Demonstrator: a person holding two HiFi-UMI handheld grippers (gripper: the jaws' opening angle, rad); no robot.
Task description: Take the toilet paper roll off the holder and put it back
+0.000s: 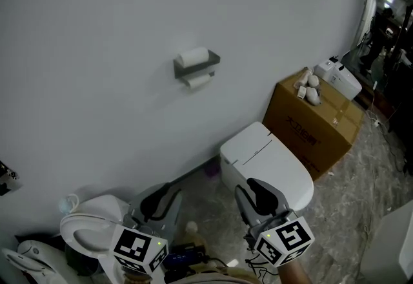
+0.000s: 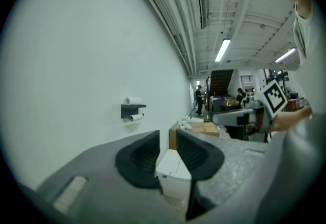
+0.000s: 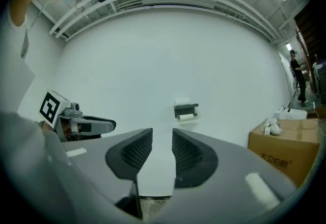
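A dark holder (image 1: 195, 68) is fixed to the white wall, with one white toilet paper roll (image 1: 193, 56) lying on its top shelf and a second roll (image 1: 199, 81) hanging below. The holder (image 2: 132, 110) is small and distant in the left gripper view, and the holder (image 3: 185, 110) sits just right of centre in the right gripper view. My left gripper (image 1: 160, 202) and right gripper (image 1: 256, 197) are low in the head view, well short of the wall. Both are open with nothing between their jaws.
A white toilet (image 1: 268, 166) stands just ahead of my right gripper. A cardboard box (image 1: 314, 121) with small white items on top is at the right against the wall. A white bowl-like fixture (image 1: 90, 231) lies at lower left. People stand far off at the right.
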